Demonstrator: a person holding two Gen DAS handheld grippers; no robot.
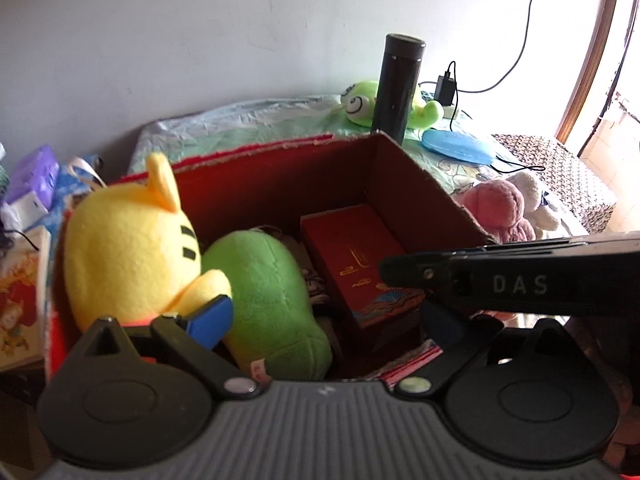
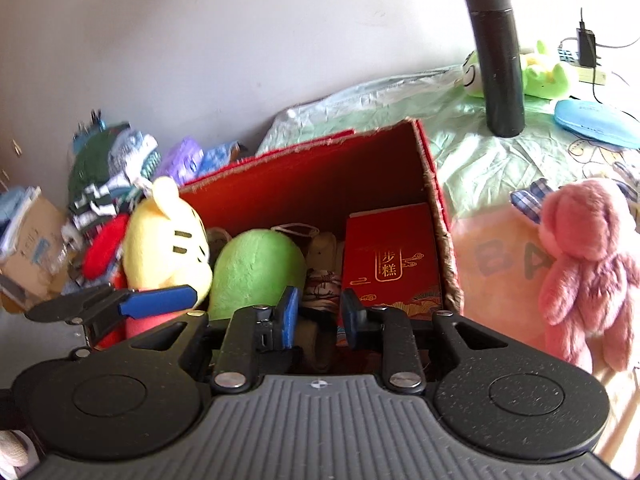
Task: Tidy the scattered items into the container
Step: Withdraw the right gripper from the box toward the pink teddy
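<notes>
At the far left of your right-wrist view, a heap of clothes (image 2: pixel 108 168) and a cardboard carton (image 2: pixel 32 236) crowd the foot of a plain white wall (image 2: pixel 240 40). Centre frame, the red box (image 2: pixel 304 176) sits open on a pale green bedsheet (image 2: pixel 472 160), already holding a yellow plush toy (image 2: pixel 164 236) at its left end, a green plush toy (image 2: pixel 256 272) beside it and a red gift box (image 2: pixel 390 256) against its right wall. Your left gripper (image 1: pixel 324 320) hangs over the box with its jaws spread wide and nothing between them; one blue pad (image 2: pixel 160 300) lies just beside the yellow toy, though you cannot tell whether it touches. Your right gripper (image 2: pixel 318 314) stands at the near rim, its jaws parted a little and gripping nothing. To the right of the box, outside it, a pink plush rabbit (image 2: pixel 588 272) lies on the bed. At the upper right, a black flask (image 2: pixel 498 60) stands upright on the sheet, a lime-green plush toy (image 2: pixel 544 74) behind it, a blue oval case (image 2: pixel 596 122) near its base and a black charger (image 2: pixel 586 46) plugged in by the wall. Strong daylight floods the right edge of your left-wrist view.
</notes>
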